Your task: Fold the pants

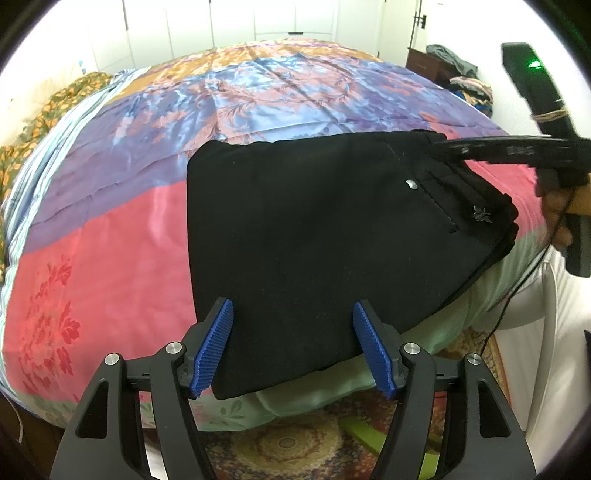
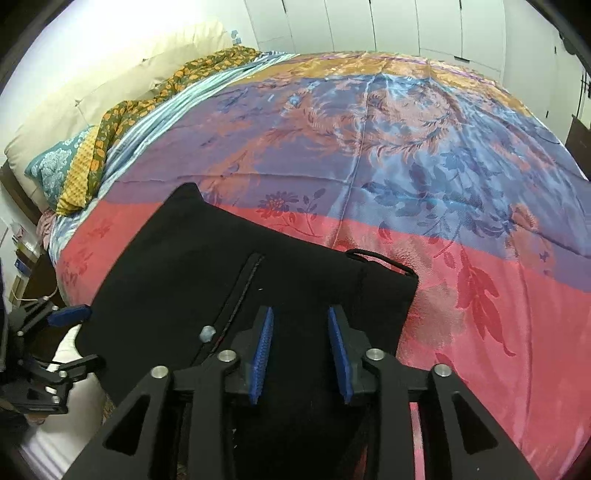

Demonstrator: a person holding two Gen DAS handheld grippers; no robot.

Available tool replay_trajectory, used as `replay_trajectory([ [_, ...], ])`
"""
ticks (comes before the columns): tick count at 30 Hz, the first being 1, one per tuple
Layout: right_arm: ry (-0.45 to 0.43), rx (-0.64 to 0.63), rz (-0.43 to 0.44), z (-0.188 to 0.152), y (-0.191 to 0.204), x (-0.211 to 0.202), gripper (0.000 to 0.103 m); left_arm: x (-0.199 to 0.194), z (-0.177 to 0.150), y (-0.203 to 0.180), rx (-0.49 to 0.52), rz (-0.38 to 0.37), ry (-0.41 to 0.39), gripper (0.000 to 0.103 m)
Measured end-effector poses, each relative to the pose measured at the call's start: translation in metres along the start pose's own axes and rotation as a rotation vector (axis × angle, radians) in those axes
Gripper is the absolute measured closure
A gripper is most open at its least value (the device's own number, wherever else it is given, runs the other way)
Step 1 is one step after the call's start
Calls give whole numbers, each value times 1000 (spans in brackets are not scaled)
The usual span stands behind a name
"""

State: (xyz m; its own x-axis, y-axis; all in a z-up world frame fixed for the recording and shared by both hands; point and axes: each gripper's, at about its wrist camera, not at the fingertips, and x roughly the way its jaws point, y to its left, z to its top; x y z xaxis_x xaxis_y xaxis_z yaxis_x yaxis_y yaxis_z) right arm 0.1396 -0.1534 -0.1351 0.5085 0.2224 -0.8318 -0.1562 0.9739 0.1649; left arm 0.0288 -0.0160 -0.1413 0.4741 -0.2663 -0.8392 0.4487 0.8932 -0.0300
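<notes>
The black pants [image 1: 314, 236] lie folded into a compact stack at the bed's [image 1: 110, 229] near edge, lower centre of frame, handy for both hands. The left claw [image 1: 291, 347] hangs spread wide above the fold; the right claw [image 2: 300, 354] stands apart over the waistband, gripping nothing. A small metal emblem [image 1: 482, 215] carries no readable writing.

The left wrist view looks steeply down from the near edge of the bed [image 1: 110, 229], close above the folded black pants [image 1: 314, 240]. The right wrist view peers down over the same pants [image 2: 207, 266], waistband end. Both share the pants, the patterned bedspread [image 2: 406, 155] and the far white cupboards [image 2: 406, 26].
</notes>
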Motion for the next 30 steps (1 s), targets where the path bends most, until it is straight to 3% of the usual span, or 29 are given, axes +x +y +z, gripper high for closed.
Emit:
replay_trajectory([
  [7,-46,-52,44,-16,25,-42,55,0,0,0,0,-1,0,33],
  [12,-37,-156,56,-40,56,-58,55,0,0,0,-1,-1,0,33],
  [21,99,-180,30,-78,66,-37,55,2,0,0,0,-2,0,32],
  [30,122,-177,28,-84,63,-26,55,2,-1,-1,1,-2,0,31],
])
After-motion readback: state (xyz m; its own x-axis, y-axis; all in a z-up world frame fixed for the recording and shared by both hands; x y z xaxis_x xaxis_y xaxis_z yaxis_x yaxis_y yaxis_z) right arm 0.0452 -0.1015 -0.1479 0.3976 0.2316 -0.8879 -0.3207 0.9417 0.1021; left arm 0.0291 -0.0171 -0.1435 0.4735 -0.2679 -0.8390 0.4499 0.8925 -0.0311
